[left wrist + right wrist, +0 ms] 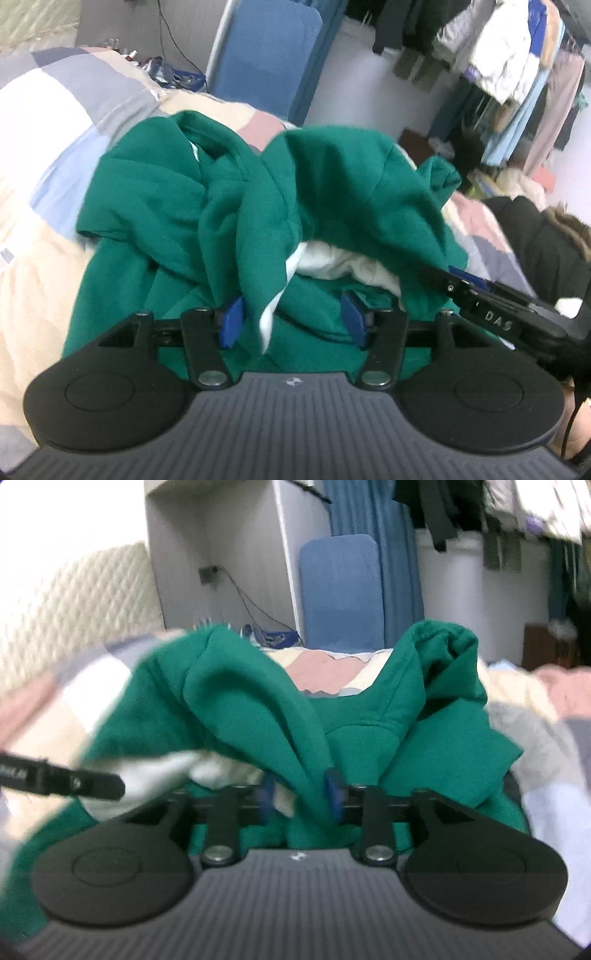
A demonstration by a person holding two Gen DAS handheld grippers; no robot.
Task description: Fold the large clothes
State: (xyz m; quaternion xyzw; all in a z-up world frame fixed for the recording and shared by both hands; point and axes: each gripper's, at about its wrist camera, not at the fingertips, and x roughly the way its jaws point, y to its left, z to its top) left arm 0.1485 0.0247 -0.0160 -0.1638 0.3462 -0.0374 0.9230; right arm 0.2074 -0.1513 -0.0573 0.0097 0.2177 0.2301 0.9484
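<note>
Left wrist view: the left claw (293,321) stands open, its blue pads (232,322) well apart, and a fold of the green hoodie (166,206) hangs loose in the gap between them — the cloth touches neither pad firmly. The hoodie lies in a rumpled heap on the bed, on a patchwork quilt (62,122) of cream, grey, blue and pink blocks. A white lining (340,266) shows under a raised green fold near the middle. From the right edge the right claw (448,282) reaches in, its tip at the hoodie's near right side. Beyond the bed stand a blue board (266,55) and a rack of hanging clothes (517,66); a dark coat (546,240) lies at the right.

Right wrist view: the right claw (301,799) is open too, with a ridge of the hoodie (229,701) draped between its pads (334,794) — blur makes it hard to say whether either pad touches the cloth. The hoodie spreads ahead across the quilt (321,672), its hood end (439,653) bunched up on the far right. The left claw (110,786) enters from the left edge, beside the white lining (207,768). A quilted headboard (74,602) rises at the left.
</note>
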